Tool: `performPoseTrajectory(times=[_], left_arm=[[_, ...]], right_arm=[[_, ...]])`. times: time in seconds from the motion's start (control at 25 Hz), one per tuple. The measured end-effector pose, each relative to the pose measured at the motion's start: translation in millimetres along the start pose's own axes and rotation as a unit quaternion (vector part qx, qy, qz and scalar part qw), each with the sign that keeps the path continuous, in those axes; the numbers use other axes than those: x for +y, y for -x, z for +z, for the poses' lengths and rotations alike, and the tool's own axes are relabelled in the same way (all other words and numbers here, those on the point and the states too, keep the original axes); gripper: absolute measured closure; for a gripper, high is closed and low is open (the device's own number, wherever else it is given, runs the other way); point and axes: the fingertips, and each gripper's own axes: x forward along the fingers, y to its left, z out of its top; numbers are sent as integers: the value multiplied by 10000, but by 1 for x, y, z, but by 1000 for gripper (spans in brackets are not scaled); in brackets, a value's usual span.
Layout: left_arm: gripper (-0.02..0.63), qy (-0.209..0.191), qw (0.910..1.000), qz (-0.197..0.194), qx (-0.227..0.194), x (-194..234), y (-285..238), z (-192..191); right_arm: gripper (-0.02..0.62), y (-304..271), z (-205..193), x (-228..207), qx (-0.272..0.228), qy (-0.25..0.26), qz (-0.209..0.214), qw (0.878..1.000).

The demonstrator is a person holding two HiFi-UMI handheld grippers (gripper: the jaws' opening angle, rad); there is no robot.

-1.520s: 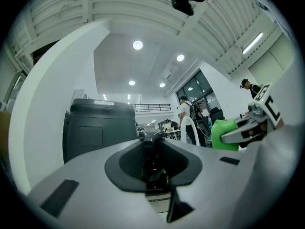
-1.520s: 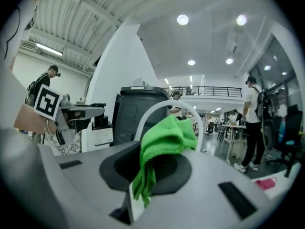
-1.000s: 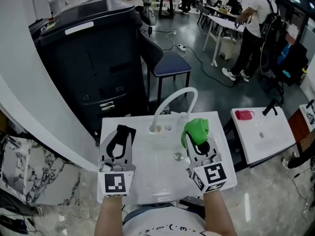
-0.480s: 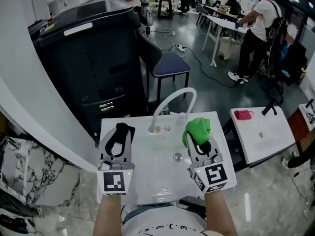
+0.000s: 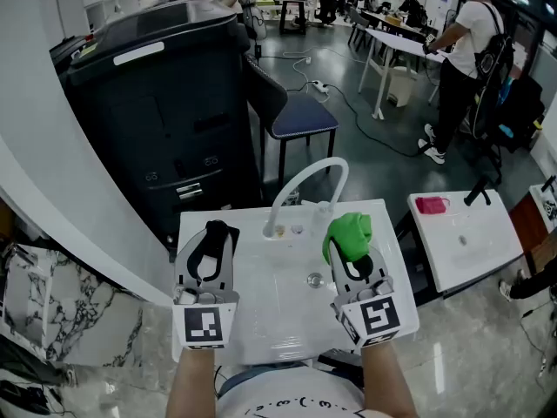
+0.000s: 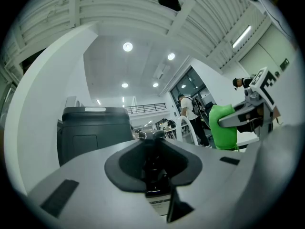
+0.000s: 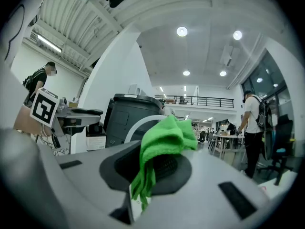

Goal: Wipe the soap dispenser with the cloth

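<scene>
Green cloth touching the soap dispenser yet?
Apart. Head view: the cloth sits in the right gripper, the soap dispenser in the left gripper, with bare white sink between them.

Cloth [image 7: 167,135]: green, soft nappy fabric. Soap dispenser [image 6: 153,173]: dark plastic, slight sheen. Sink top [image 5: 261,329]: white, glossy, smooth. Floor [image 5: 365,138] at 1 o'clock: polished.

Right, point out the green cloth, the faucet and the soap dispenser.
green cloth [image 5: 350,233], head view, bunched top
faucet [image 5: 315,166], head view, arch top
soap dispenser [image 6: 153,171], left gripper view, dark body
</scene>
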Motion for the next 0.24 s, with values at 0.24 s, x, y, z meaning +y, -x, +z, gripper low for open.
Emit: performPoseTrajectory(times=[0.24], left_arm=[[512, 40, 10000, 40, 80, 2, -2, -3]], right_arm=[[552, 0, 0, -3, -13, -31, -14, 10000]])
